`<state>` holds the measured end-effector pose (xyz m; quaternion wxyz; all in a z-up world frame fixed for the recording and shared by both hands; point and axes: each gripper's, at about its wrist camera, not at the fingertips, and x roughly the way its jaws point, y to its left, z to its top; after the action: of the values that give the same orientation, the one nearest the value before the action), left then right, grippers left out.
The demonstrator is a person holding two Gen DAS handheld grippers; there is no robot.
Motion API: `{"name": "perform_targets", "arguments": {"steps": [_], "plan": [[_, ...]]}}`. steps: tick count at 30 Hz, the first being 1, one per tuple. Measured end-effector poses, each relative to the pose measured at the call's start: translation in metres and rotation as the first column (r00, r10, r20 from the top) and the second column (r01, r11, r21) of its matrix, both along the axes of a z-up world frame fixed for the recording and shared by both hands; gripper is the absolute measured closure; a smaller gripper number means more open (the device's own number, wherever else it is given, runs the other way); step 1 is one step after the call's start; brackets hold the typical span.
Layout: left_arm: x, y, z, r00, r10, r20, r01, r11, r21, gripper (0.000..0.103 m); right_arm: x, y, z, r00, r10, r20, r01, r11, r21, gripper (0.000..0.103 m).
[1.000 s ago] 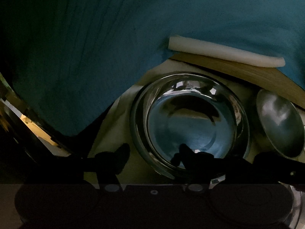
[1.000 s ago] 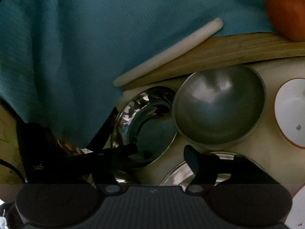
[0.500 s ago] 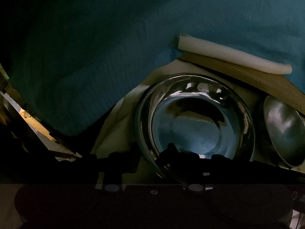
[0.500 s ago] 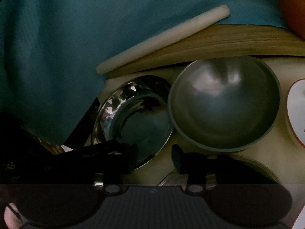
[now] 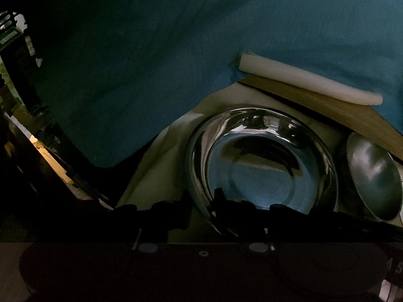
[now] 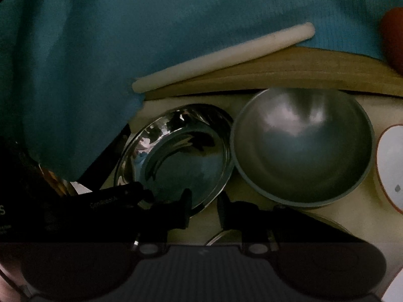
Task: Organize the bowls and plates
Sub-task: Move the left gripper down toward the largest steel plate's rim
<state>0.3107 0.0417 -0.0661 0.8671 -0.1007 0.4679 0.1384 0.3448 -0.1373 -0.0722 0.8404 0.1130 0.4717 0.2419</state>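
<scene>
A shiny steel bowl (image 5: pixel 262 171) sits on the cream table cover. My left gripper (image 5: pixel 201 206) straddles its near left rim, one finger outside and one inside, jaws closing and pressing on the rim. In the right wrist view the same bowl (image 6: pixel 181 156) lies left of centre. My right gripper (image 6: pixel 204 201) straddles its near right rim, jaws closing, with a sliver of table still showing beside the outer finger. The left gripper's black finger (image 6: pixel 126 193) reaches the bowl's left rim there. A matte grey bowl (image 6: pixel 302 151) stands touching the shiny bowl on its right.
A teal cloth (image 6: pixel 126 50) covers the back and left. A white foam rod (image 6: pixel 226 58) lies on a wooden board (image 6: pixel 277 75) behind the bowls. A white plate with an orange rim (image 6: pixel 393 171) is at the right edge. A steel plate rim (image 6: pixel 335 226) shows under my right gripper.
Both grippers' jaws have narrowed from wide apart to close around the shiny bowl's rim. The right gripper has shifted right, so the bowls sit more central in its view.
</scene>
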Motion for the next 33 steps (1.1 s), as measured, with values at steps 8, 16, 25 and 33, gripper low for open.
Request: {"name": "perform_targets", "arguments": {"steps": [8, 16, 25, 33], "plan": [[-0.004, -0.006, 0.002, 1.0, 0.028, 0.0, -0.028, 0.999, -0.016, 0.084, -0.005, -0.009, 0.008, 0.999, 0.033, 0.019, -0.033, 0.999, 0.004, 0.079], [-0.017, -0.011, 0.002, 0.998, 0.067, 0.008, -0.067, 0.997, -0.027, 0.084, -0.013, -0.014, 0.012, 0.996, 0.08, 0.023, -0.081, 0.997, 0.013, 0.079], [-0.025, -0.021, 0.007, 0.994, 0.094, 0.061, -0.093, 0.995, -0.021, 0.084, -0.02, -0.024, 0.023, 0.989, 0.12, 0.084, -0.121, 0.993, 0.003, 0.079], [-0.047, -0.027, 0.024, 0.991, 0.097, 0.095, -0.097, 0.995, -0.01, 0.083, -0.032, -0.038, 0.038, 0.979, 0.172, 0.112, -0.177, 0.984, 0.029, 0.079]]}}
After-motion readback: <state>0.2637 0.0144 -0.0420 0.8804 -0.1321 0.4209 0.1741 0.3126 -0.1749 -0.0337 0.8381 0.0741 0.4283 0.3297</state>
